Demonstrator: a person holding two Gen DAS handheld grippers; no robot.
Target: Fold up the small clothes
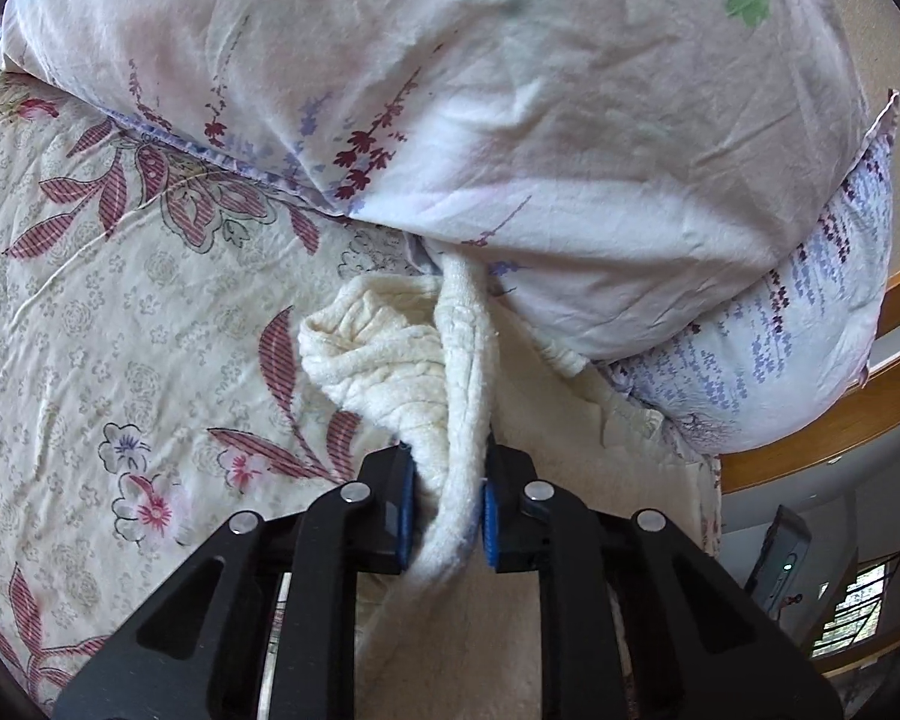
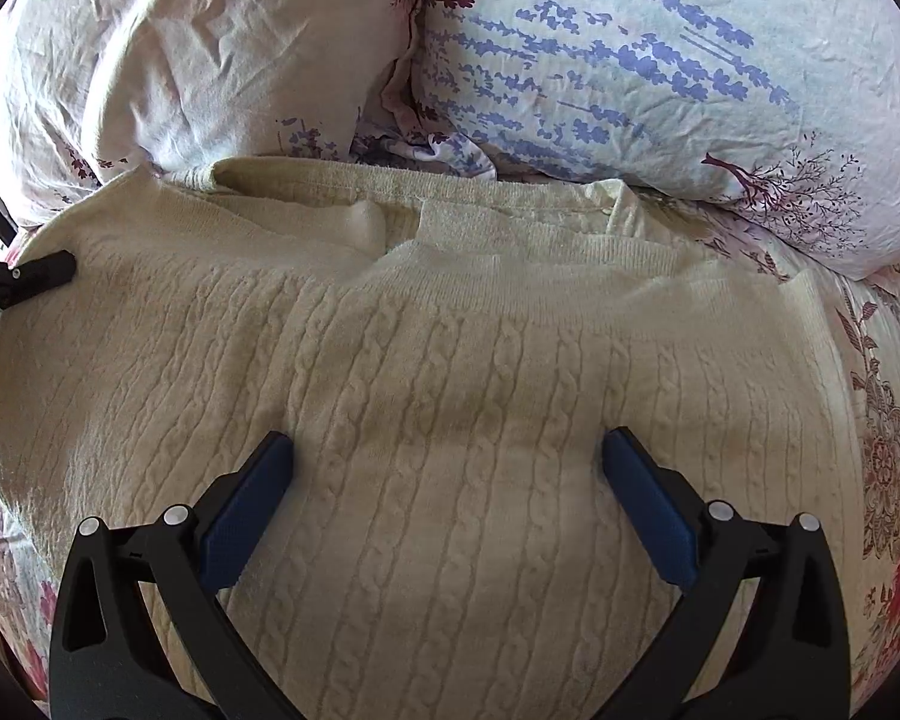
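Observation:
A cream cable-knit sweater (image 2: 438, 372) lies spread on the floral bedsheet, its far edge against the pillows. My right gripper (image 2: 447, 450) is open just above the sweater's middle, blue pads apart, holding nothing. My left gripper (image 1: 447, 495) is shut on a bunched fold of the sweater (image 1: 462, 396) near its edge, with a crumpled sleeve (image 1: 366, 354) to the left of it. The left gripper's tip also shows in the right wrist view (image 2: 45, 273) at the sweater's left edge.
Two pillows lie at the head of the bed: a pale pink one (image 1: 480, 90) and a white one with purple sprigs (image 2: 660, 60). The floral bedsheet (image 1: 90, 300) extends left. A wooden bed frame (image 1: 840, 414) is at the right.

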